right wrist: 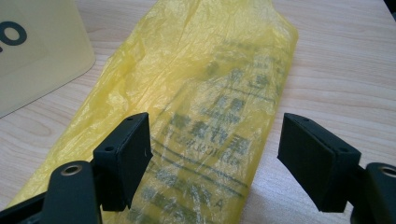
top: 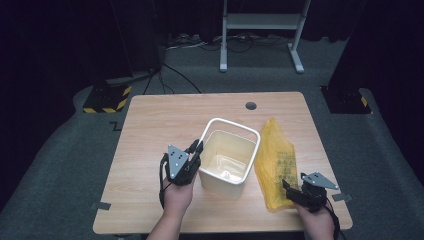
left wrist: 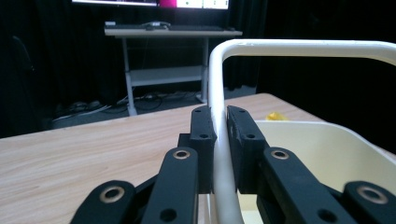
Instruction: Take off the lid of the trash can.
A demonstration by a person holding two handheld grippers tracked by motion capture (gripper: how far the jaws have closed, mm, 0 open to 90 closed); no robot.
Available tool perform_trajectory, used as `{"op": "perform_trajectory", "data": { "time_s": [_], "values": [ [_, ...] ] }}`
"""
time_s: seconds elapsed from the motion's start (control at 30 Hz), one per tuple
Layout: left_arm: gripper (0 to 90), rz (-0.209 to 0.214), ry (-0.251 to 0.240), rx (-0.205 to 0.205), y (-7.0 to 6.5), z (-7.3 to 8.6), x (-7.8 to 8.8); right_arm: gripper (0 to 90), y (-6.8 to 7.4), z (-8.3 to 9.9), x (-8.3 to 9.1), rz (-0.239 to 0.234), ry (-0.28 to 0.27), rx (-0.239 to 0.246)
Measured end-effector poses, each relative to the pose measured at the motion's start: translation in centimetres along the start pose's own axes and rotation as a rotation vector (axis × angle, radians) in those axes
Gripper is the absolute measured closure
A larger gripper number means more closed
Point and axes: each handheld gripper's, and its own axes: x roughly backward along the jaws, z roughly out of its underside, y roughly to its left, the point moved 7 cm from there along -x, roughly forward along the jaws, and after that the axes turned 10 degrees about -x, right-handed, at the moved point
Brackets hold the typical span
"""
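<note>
**A:** Risks? Left gripper (top: 196,148) is clamped on the white rim of the bin (top: 227,172) at worktop (top: 150,125) centre; right gripper (top: 289,189) gapes wide over the yellow bag (top: 274,160), pinching nothing.

**B:** Thin film could slip, or the bin tips. Bag lies at the bin's 3 o'clock, long axis 12-to-6.

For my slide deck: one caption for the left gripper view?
Left tool shut on the bin's white rim, wooden table beyond.
</note>
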Motion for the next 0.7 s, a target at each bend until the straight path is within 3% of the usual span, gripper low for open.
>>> {"op": "perform_trajectory", "data": {
  "time_s": [0.37, 0.7],
  "values": [
    [80.9, -0.006, -0.053, 0.013, 0.7, 0.1, 0.7, 21.9, 0.1, 0.1, -0.1, 0.000, 0.000, 0.011],
    [80.9, -0.058, -0.074, 0.048, 3.8, 0.8, 2.6, 21.0, 0.2, 0.0, -0.1, 0.000, -0.003, 0.011]
  ]
}}
